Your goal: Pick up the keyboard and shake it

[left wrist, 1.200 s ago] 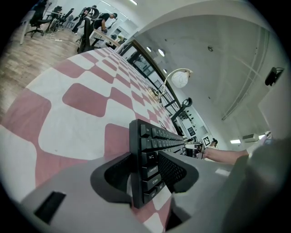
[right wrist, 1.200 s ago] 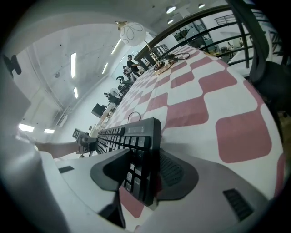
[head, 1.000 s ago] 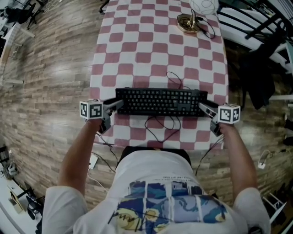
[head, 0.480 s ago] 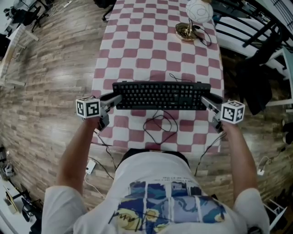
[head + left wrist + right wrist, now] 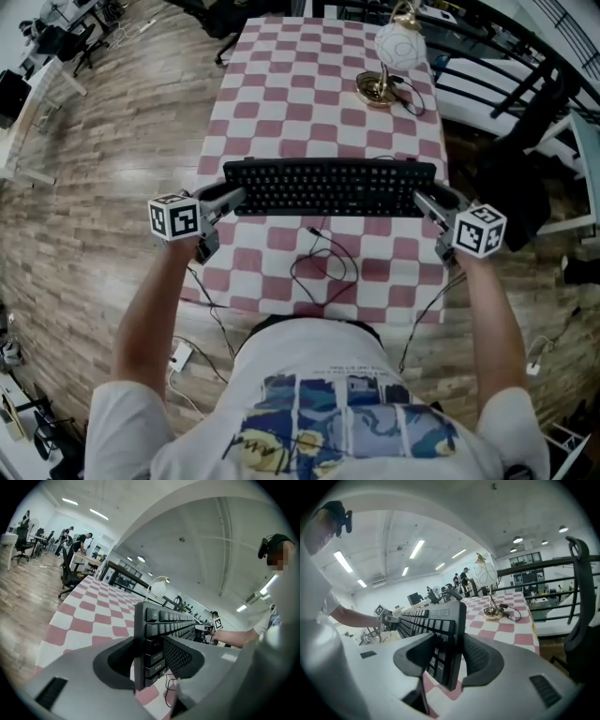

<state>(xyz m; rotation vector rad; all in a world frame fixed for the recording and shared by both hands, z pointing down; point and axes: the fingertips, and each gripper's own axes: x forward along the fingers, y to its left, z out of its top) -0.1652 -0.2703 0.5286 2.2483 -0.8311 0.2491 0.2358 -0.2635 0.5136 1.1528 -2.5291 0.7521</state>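
A black keyboard hangs in the air above the red and white checked table, held by both ends. My left gripper is shut on its left end, jaws clamped over the top and underside. At the other end my right gripper is shut on the right end the same way. The keyboard is tilted, keys facing the person. Its black cable dangles down in loops onto the table near the front edge.
A brass lamp with a white globe shade stands at the table's far right, its cord beside it. Black chairs and railings crowd the right side. Wooden floor lies to the left, cables trail on it by the person's feet.
Both grippers have risen with the keyboard, lifting it off the table and tipping it. Its cable now hangs from it and drags on the cloth.
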